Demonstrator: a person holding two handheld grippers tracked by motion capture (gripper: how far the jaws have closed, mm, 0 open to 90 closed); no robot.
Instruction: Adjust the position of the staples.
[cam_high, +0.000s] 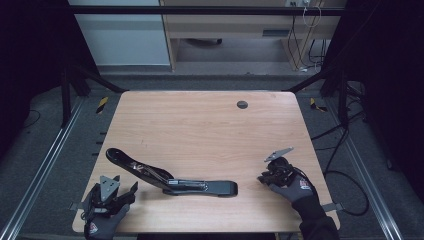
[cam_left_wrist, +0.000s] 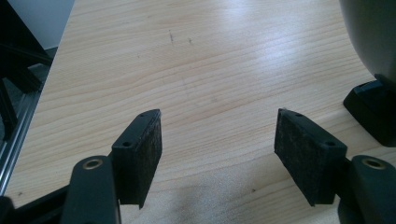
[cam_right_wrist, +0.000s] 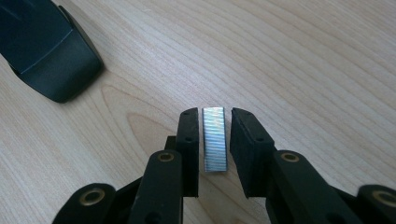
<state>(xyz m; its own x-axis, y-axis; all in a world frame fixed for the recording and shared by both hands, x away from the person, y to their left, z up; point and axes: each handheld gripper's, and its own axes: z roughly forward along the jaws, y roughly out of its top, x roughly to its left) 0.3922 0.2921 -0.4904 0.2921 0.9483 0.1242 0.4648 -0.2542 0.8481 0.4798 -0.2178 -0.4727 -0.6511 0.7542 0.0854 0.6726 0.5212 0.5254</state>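
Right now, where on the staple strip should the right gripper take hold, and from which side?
Across its two long sides, near mid-length, coming from above: the staple strip lies flat on the table, narrow and straight, and the right gripper has its jaws flanking those sides, seemingly with slight gaps.

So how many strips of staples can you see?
1. One silver strip of staples sits between the right gripper's jaws, near the table's right side. The opened black stapler lies mid-table; more staples may be hidden inside it.
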